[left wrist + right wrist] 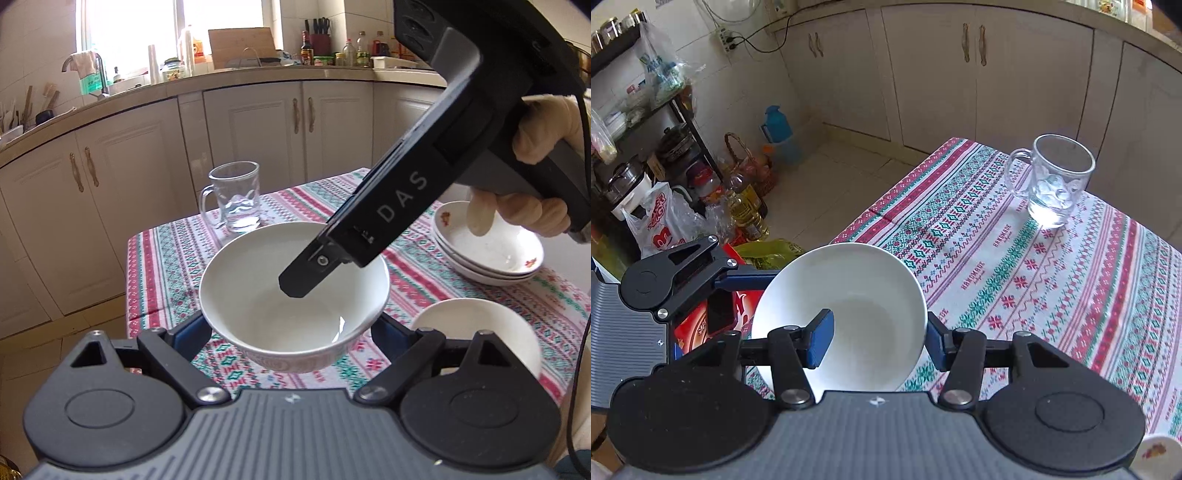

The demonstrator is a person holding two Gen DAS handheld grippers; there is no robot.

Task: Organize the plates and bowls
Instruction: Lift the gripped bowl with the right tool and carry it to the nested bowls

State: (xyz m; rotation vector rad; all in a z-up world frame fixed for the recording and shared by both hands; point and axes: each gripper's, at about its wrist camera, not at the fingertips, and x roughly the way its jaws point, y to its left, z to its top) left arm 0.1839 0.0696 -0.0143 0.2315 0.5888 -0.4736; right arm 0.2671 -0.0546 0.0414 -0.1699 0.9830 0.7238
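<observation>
A white bowl (pixel 294 295) with a patterned band near its foot sits between the two blue-padded fingers of the left gripper (pixel 291 328), which stand wide on either side of it, pads against its outer wall, so the bowl is clamped by its sides above the patterned tablecloth (pixel 177 258). The right gripper (pixel 877 341) also grasps this bowl: its left pad (pixel 820 338) lies inside the bowl and its right pad (pixel 936 345) outside, pinching the rim; from the left wrist view one black finger dips into the bowl. A gloved hand (pixel 532 173) wraps the right gripper's handle. On the cloth behind the bowl stands a clear glass mug (pixel 236 201), upright and apart from it. To the right rests a stack of shallow floral-printed dishes (pixel 491 254), and nearer, a second white bowl (pixel 480 332), partly hidden by the left gripper's body.
</observation>
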